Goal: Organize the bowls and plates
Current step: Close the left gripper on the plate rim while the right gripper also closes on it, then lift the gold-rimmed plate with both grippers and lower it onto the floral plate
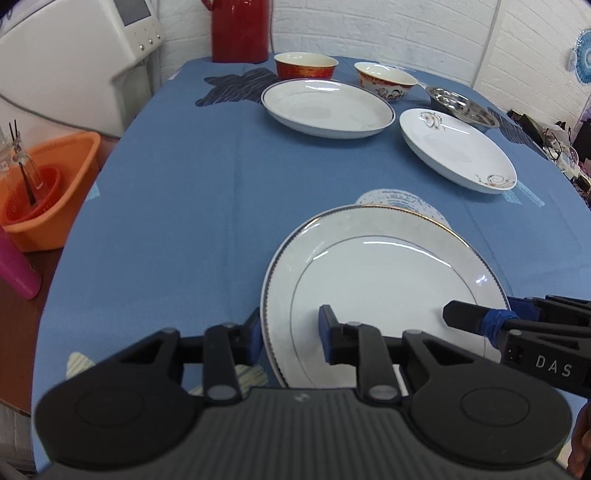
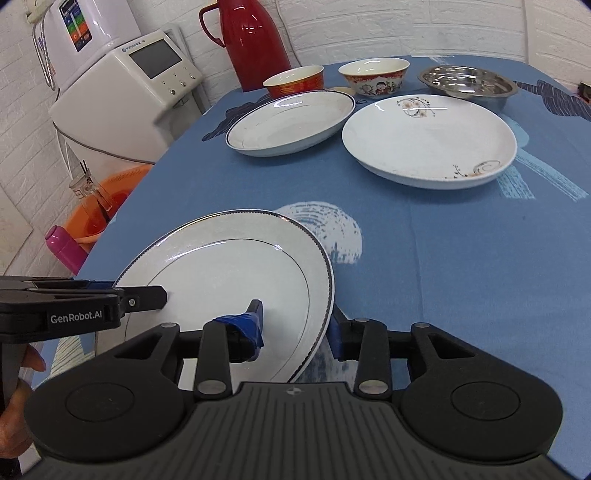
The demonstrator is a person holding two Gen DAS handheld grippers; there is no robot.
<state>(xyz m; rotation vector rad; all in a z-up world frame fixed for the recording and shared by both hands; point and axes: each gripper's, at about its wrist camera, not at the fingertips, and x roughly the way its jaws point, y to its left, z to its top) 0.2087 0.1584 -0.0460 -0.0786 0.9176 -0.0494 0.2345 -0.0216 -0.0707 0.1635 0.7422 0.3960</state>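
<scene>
A white plate with a dark rim sits near the table's front edge, on top of a gold-rimmed plate whose edge shows at the far side. My left gripper is open, its jaws straddling the plate's left rim. My right gripper is open, straddling the plate's right rim; it also shows in the left wrist view. Farther back lie a blue-rimmed deep plate, a floral plate, a red bowl, a patterned bowl and a steel bowl.
A blue tablecloth covers the table. A red thermos stands at the back edge. An orange basin and a pink cup sit left of the table, beside a white appliance.
</scene>
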